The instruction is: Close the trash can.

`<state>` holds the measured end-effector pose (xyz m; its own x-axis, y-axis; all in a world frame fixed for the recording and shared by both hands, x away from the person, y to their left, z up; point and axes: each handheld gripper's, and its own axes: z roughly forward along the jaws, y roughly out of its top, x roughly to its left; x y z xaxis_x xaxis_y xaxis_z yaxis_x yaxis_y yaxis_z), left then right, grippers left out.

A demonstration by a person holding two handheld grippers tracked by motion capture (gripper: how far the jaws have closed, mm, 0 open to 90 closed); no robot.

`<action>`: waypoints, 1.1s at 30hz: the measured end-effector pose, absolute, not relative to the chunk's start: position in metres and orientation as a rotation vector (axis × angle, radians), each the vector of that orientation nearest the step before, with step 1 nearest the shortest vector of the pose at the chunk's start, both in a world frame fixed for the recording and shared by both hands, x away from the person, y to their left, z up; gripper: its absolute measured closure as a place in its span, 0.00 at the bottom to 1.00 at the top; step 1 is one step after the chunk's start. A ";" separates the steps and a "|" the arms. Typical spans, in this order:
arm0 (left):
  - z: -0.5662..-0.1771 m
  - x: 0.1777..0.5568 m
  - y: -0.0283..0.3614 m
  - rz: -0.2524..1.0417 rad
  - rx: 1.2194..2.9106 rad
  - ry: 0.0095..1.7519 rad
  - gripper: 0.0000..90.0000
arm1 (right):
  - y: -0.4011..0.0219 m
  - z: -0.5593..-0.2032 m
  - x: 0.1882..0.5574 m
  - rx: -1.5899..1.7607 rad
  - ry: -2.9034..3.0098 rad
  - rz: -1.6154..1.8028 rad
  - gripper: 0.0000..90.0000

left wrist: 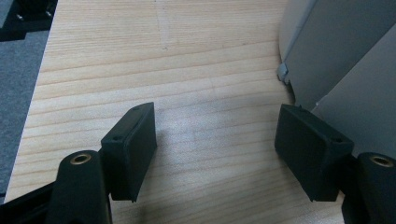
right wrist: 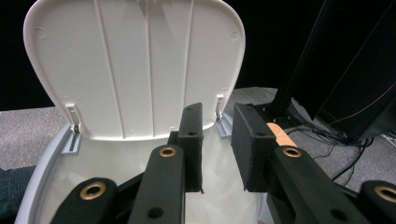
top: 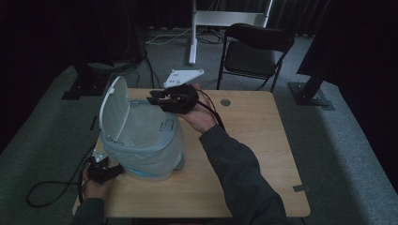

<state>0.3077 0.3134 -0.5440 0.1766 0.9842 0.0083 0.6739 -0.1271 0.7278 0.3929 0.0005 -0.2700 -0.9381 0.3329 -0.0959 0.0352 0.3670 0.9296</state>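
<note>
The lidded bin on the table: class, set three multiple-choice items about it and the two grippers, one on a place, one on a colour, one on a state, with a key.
1. Where is the left gripper?
A. On the table, beside the foot of the bin
B. Inside the bin
C. On the chair

2. What colour is the inner face of the bin lid?
A. Red
B. White
C. Black

3. How does the lid stand?
A. Shut flat
C. Lying off on the table
B. Swung up on its hinges

Key: 1 A, the left gripper view has the wood under its open jaws with the bin's wall at one side. 2 B, the ribbed lid is white. 3 B, it stands upright behind the right gripper, over the open bin.
</note>
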 end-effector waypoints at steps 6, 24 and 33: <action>-0.544 0.308 0.313 0.682 1.871 1.558 0.33 | 0.008 -0.268 0.394 0.304 2.383 1.584 0.85; -0.544 0.308 0.313 0.682 1.870 1.559 0.33 | 0.029 -0.246 0.391 0.260 2.373 1.651 0.97; -0.544 0.308 0.313 0.682 1.870 1.559 0.33 | 0.037 -0.236 0.390 0.254 2.365 1.655 1.00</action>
<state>0.3077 0.3134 -0.5440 0.1765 0.9843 0.0078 0.6736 -0.1265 0.7282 0.3898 0.0370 -0.2361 -0.9553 0.2789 -0.0980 0.0035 0.3423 0.9396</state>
